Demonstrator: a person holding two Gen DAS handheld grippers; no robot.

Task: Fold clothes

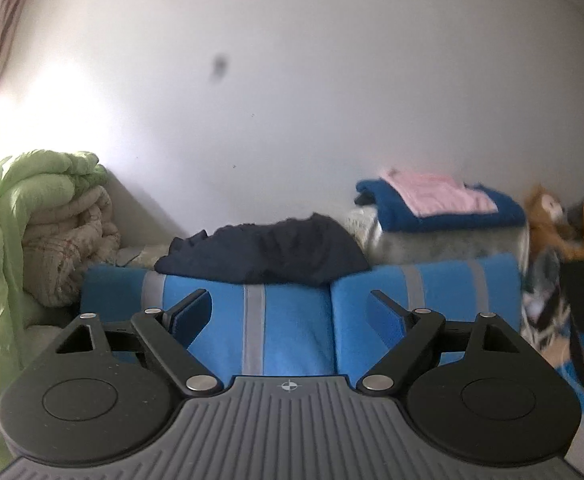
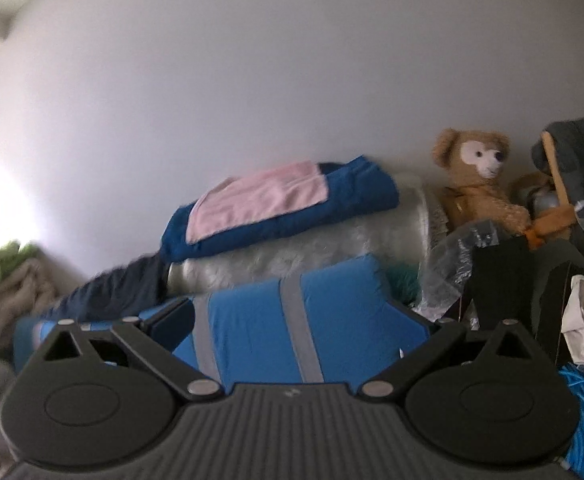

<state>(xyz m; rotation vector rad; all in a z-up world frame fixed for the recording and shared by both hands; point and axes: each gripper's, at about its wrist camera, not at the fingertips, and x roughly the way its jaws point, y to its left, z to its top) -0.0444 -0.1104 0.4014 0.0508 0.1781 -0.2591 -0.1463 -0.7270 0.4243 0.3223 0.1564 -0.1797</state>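
Two spread grippers, left gripper (image 1: 288,307) and right gripper (image 2: 292,320), face a plain white wall (image 1: 292,100) above piled bedding (image 1: 63,232).

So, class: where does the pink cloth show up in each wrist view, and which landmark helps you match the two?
Left wrist: pink cloth right of centre, lying on the dark blue fold.
Right wrist: pink cloth near centre, on the same fold.
Shared landmark: teddy bear, to its right.

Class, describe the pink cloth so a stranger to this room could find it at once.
Start at the plain white wall. Against its foot lies a fluffy white roll with a folded dark blue blanket on top. The pink cloth lies flat on that blanket, the only pink thing there.
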